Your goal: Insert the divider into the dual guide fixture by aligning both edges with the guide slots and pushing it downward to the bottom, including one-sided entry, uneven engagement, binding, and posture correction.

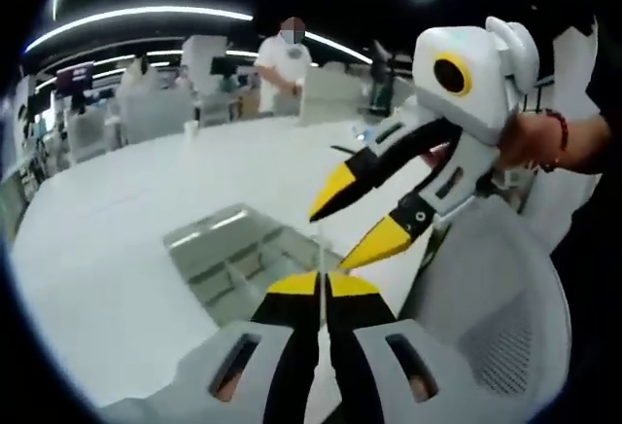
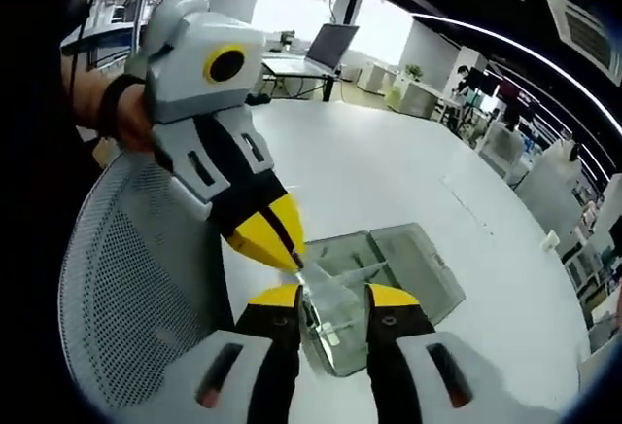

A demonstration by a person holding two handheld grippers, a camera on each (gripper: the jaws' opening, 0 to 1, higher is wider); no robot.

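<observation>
My left gripper (image 1: 321, 286) is shut on a thin clear divider (image 1: 319, 264), which I see edge-on between its yellow tips. In the right gripper view the left gripper (image 2: 285, 247) comes in from the left, pinching the top corner of that clear divider (image 2: 330, 325). The plate hangs over the near end of the clear guide fixture (image 2: 408, 254). Whether its edges sit in the slots I cannot tell. My right gripper (image 2: 335, 298) is open, its jaws standing either side of the divider. In the left gripper view the right gripper (image 1: 358, 218) hovers open above the fixture (image 1: 228, 249).
The fixture rests on a large white table (image 1: 126, 220). A grey mesh chair back (image 1: 505, 327) (image 2: 126, 268) stands close to the grippers. A person (image 1: 284, 64) stands beyond the far table edge. A laptop (image 2: 330, 47) sits on a desk behind.
</observation>
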